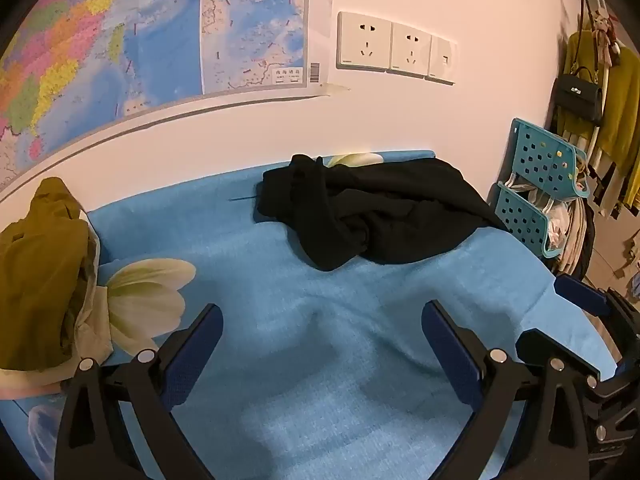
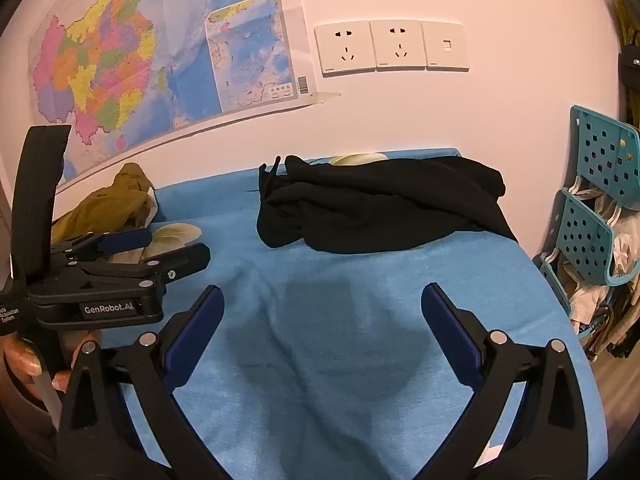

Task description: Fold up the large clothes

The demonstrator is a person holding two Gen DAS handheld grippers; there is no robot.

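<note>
A crumpled black garment (image 1: 380, 212) (image 2: 380, 208) lies in a heap at the back of the blue flower-print cover (image 1: 320, 360) (image 2: 320, 360), close to the wall. My left gripper (image 1: 322, 320) hovers open over bare blue cloth, well short of the garment, with nothing between its fingers. My right gripper (image 2: 322, 300) is likewise open and empty, also short of the heap. In the right wrist view the left gripper (image 2: 172, 246) appears at the left, held by a hand (image 2: 24, 360). The right gripper's fingers (image 1: 580, 294) show at the right edge of the left wrist view.
An olive garment (image 1: 40, 260) (image 2: 108, 200) is bunched at the cover's left edge. A teal perforated rack (image 1: 540, 184) (image 2: 596, 184) stuffed with bags stands right of the surface. Clothes and a black handbag (image 1: 578, 94) hang beyond. A map (image 1: 120, 40) and wall sockets (image 1: 392, 46) are on the wall behind.
</note>
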